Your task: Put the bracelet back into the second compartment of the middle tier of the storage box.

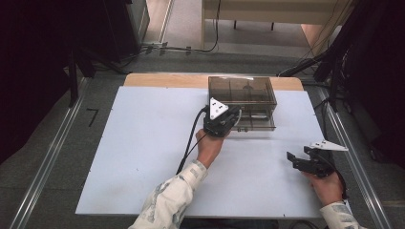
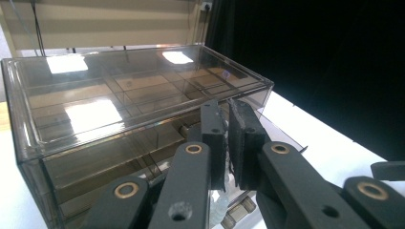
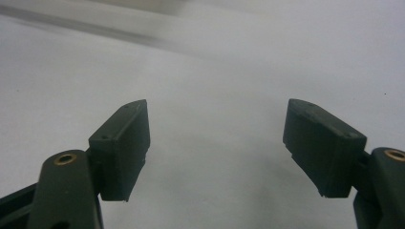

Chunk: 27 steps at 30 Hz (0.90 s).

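A smoky see-through plastic box (image 1: 242, 90) with compartments and a lid stands at the far middle of the white table top (image 1: 143, 143). Its lower drawer (image 1: 258, 126) sticks out a little toward me. My left gripper (image 1: 228, 121) is at the drawer's front, and in the left gripper view its jaws are pressed together on the drawer's thin handle, just below the box (image 2: 119, 95). My right gripper (image 1: 293, 160) rests low over the table at the near right. It is open, and there is bare table between its fingertips (image 3: 119, 138).
A wooden strip (image 1: 157, 79) borders the table's far edge behind the box. Metal floor rails (image 1: 47, 162) run along both sides. Dark stands and cables (image 1: 334, 52) crowd the far right. The left gripper's cable (image 1: 191, 138) trails back across the table.
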### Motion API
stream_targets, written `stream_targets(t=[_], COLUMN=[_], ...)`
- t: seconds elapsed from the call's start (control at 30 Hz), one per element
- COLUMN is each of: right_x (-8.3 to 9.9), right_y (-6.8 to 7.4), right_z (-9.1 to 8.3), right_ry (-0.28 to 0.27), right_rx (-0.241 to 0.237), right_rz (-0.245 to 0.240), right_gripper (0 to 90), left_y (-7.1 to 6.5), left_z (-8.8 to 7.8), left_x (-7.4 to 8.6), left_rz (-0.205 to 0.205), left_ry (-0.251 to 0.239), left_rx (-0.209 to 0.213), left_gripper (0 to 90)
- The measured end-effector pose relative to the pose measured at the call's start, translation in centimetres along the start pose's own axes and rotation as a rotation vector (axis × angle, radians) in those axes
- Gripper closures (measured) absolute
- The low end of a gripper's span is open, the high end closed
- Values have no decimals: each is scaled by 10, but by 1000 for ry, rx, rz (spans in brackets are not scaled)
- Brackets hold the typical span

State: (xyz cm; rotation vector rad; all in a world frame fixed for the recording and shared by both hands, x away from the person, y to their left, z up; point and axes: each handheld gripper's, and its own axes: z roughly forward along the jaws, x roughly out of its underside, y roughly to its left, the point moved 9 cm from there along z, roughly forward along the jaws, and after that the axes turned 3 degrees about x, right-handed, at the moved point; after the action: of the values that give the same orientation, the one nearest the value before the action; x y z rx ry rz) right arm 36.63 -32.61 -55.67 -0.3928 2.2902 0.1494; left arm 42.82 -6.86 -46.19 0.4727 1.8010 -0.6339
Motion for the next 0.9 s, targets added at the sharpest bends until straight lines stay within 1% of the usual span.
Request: stream_targets(t=[0.23,0.47,0.9], right_x=[0,1,2], right_y=[0,0,-1], right_z=[0,1,1], right_ry=[0,6,9], right_rx=[0,-2,-4], right_rz=[-4,-6,-6], right_gripper=[225,225,225], left_y=[0,-2,-6], left_z=[7,15,29], left_x=[1,1,5], left_rz=[-7,2,4], left_ry=[-4,-2,8], left_rx=[-4,-2,8], left_gripper=[868,868,868])
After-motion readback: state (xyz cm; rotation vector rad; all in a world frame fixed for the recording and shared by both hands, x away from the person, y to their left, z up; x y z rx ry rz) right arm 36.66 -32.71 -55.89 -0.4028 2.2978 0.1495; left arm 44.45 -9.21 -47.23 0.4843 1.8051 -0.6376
